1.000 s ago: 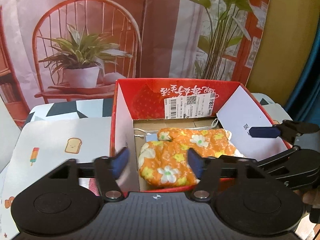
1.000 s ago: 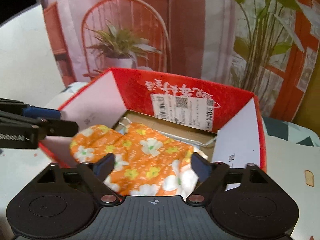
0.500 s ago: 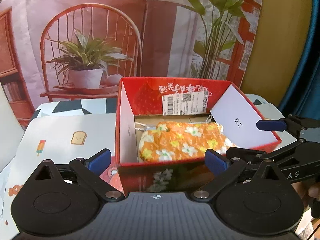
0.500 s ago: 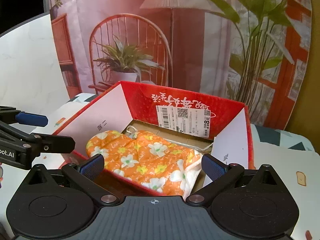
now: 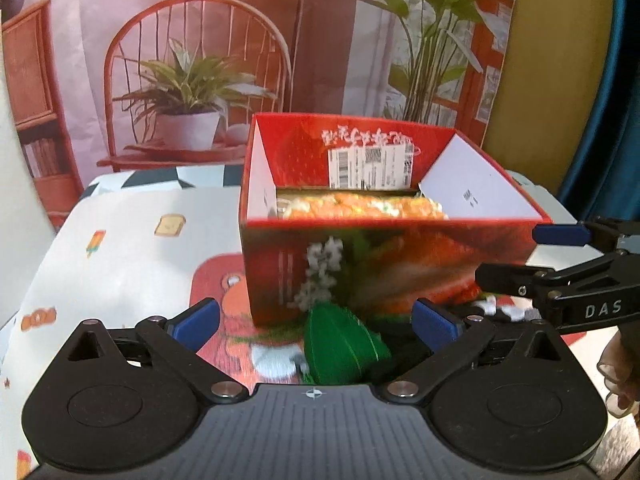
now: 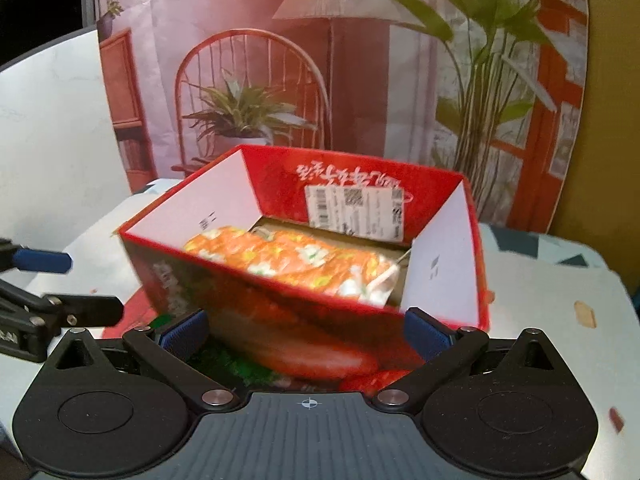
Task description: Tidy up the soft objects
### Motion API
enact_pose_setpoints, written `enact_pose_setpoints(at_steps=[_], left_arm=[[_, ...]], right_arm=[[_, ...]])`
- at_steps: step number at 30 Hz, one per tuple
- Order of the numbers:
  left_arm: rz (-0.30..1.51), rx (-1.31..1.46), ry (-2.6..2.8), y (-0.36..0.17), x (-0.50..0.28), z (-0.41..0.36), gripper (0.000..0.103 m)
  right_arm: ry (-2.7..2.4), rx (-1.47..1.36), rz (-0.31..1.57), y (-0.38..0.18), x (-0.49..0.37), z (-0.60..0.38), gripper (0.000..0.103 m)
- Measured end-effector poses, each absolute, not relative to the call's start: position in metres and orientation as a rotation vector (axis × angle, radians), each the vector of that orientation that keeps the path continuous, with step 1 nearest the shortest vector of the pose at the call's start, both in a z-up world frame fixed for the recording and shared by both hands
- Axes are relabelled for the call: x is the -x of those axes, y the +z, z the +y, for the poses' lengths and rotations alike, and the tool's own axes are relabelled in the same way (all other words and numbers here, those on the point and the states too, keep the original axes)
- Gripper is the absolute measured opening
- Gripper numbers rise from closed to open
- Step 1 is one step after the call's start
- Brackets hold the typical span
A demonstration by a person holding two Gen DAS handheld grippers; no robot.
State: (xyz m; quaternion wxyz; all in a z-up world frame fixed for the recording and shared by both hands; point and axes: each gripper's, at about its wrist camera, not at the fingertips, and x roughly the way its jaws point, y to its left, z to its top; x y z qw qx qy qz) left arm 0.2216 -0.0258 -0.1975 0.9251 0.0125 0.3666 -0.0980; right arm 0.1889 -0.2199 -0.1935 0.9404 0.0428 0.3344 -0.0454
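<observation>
Both grippers have drawn back from the open red cardboard box (image 5: pixel 384 264) since a second ago, so its printed front wall now fills the view. The left gripper (image 5: pixel 316 322) and the right gripper (image 6: pixel 306 330) each stand with jaws spread wide, nothing between the blue pads. The orange flower-print soft pouch (image 6: pixel 296 260) lies inside the box on its floor, and a green fabric object (image 5: pixel 340 346) sits on the cartoon-print table cover (image 5: pixel 132 240) just before the box.

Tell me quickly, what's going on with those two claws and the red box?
Left gripper open, empty. Right gripper open, empty. Orange floral cloth lies inside red box. Green soft thing on table before box, nothing blocking it.
</observation>
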Motion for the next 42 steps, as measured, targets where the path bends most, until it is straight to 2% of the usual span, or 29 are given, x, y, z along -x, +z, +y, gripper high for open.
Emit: enact_pose_setpoints(at_steps=[10,15,17,19,25,28,30,33,35,42], left_arm=[[0.783,0.03,-0.244,-0.219,-0.189,-0.026,0.099],[0.767,0.08,-0.305,-0.23,-0.182,-0.022,0.081],[0.776,0.086,-0.316,-0.235,-0.179,-0.022,0.07],[0.794,0.098,-0.328,-0.242,-0.178,-0.022,0.062],[0.833,0.131,-0.353,-0.263,-0.173,-0.023,0.062],[0.833,0.136,-0.36,-0.267,-0.171,-0.024,0.053],[0.831,0.139,-0.351,-0.267,-0.172,-0.022,0.051],[0.828,0.133,-0.342,-0.267,-0.173,-0.021,0.039],[0.82,0.108,-0.315,-0.268,-0.172,-0.021,0.018],[0.8,0.121,-0.256,-0.269,-0.17,-0.01,0.014]], right_arm=[[-0.089,-0.085,0.663,-0.216,-0.148,-0.198,0.103],[-0.115,-0.074,0.678,-0.234,-0.13,-0.188,0.103],[-0.123,-0.082,0.688,-0.242,-0.124,-0.186,0.103],[-0.137,-0.083,0.693,-0.249,-0.118,-0.184,0.103],[-0.152,-0.07,0.719,-0.273,-0.104,-0.175,0.103],[-0.149,-0.051,0.729,-0.282,-0.101,-0.169,0.103],[-0.138,-0.033,0.73,-0.284,-0.101,-0.165,0.103],[-0.119,-0.034,0.727,-0.283,-0.101,-0.163,0.103],[-0.117,-0.037,0.727,-0.284,-0.102,-0.163,0.103],[-0.123,-0.041,0.712,-0.283,-0.1,-0.163,0.103]])
